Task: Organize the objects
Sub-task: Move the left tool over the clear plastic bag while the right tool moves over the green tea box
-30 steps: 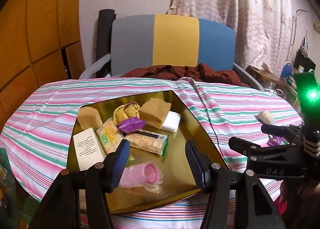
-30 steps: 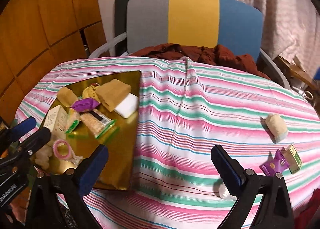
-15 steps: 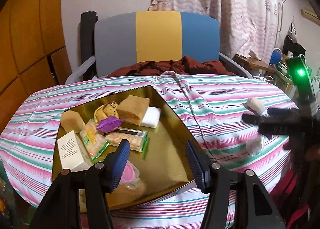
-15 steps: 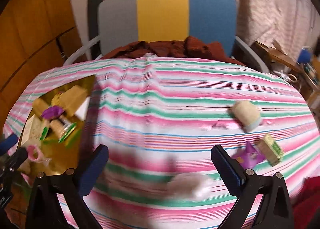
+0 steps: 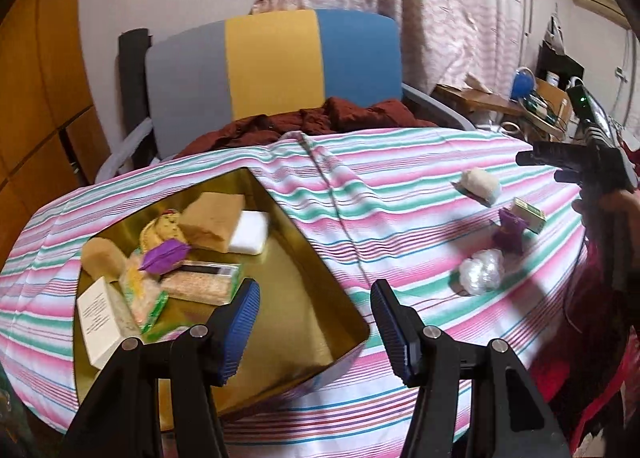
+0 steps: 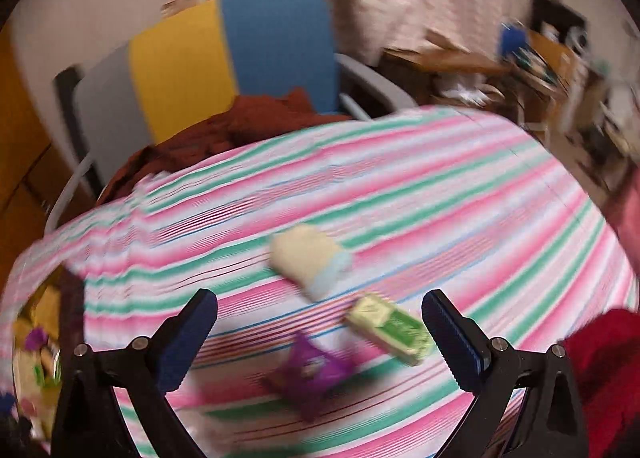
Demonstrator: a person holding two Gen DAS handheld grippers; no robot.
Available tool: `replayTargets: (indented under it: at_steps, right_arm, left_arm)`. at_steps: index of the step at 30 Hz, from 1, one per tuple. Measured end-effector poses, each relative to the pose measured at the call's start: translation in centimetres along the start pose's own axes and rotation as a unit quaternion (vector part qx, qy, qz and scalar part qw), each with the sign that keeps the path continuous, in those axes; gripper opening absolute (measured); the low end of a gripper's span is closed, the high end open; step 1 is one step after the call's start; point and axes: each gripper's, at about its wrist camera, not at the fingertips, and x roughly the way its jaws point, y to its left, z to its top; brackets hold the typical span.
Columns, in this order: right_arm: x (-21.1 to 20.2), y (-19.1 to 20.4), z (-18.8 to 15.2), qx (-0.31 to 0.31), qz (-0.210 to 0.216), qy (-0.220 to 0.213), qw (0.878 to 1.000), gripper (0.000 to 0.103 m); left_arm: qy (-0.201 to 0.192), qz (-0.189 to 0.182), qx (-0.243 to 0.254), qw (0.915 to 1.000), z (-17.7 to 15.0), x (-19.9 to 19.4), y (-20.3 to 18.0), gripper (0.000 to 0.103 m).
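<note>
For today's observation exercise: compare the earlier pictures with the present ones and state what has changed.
The right gripper swung right, away from the gold tray, and now faces the purple wrapper, green packet and cream sponge. Both grippers stay open and empty; left gripper stays by the tray. Objects unmoved.

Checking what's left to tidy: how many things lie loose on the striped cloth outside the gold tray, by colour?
Cream: 1, wrapped bun
Green: 1, small box
Purple: 1, wrapper
Clear: 1, plastic wad
Total: 4
</note>
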Motion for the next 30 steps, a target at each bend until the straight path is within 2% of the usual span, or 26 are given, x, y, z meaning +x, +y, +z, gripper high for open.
replayTargets:
  at_steps: [3, 4, 7, 15, 21, 25, 26, 27, 29, 30]
  right_arm:
    - [1.4, -3.5, -0.2, 0.078, 0.017, 0.019, 0.997, 0.103]
    - [2.0, -5.0, -0.4, 0.121, 0.032, 0.036, 0.991, 0.103]
    - [2.2, -7.0, -0.5, 0.173, 0.051, 0.036, 0.983, 0.103]
    - [2.6, -7.4, -0.7, 0.199, 0.074, 0.041, 0.976, 0.103]
    - [3.2, -7.5, -1.0, 0.206, 0.092, 0.058, 0.972, 0.103]
    - [2.8, -7.8, -1.1, 0.214, 0.091, 0.046, 0.972, 0.103]
    - [2.6, -8.2, -1.1, 0.222, 0.092, 0.041, 0.97, 0.103]
    - [2.5, -8.5, -1.2, 0.231, 0.094, 0.037, 0.968, 0.103]
    - [2.4, -9.1, -1.3, 0.247, 0.095, 0.034, 0.964, 0.103]
    - [2.4, -9.3, -1.3, 0.252, 0.097, 0.035, 0.962, 0.103]
  left_arm:
    - [0.012, -0.016, 0.006, 0.9998, 0.2, 0.7, -1.0, 0.058]
    - [0.014, -0.018, 0.008, 0.9997, 0.2, 0.9, -1.4, 0.058]
    - [0.026, -0.03, 0.022, 0.999, 0.2, 1.8, -2.7, 0.058]
    - [0.051, -0.071, 0.057, 0.9945, 0.0, 3.8, -6.5, 0.058]
    - [0.073, -0.12, 0.073, 0.9874, 0.1, 5.8, -9.2, 0.058]
    - [0.082, -0.137, 0.08, 0.984, 0.7, 7.3, -11.2, 0.058]
    - [0.083, -0.141, 0.086, 0.9829, 0.9, 7.9, -12.0, 0.062]
    - [0.083, -0.142, 0.092, 0.9822, 1.2, 8.3, -12.5, 0.072]
    - [0.075, -0.152, 0.101, 0.9804, 1.5, 9.1, -13.7, 0.084]
    - [0.073, -0.159, 0.105, 0.979, 1.6, 9.5, -14.2, 0.084]
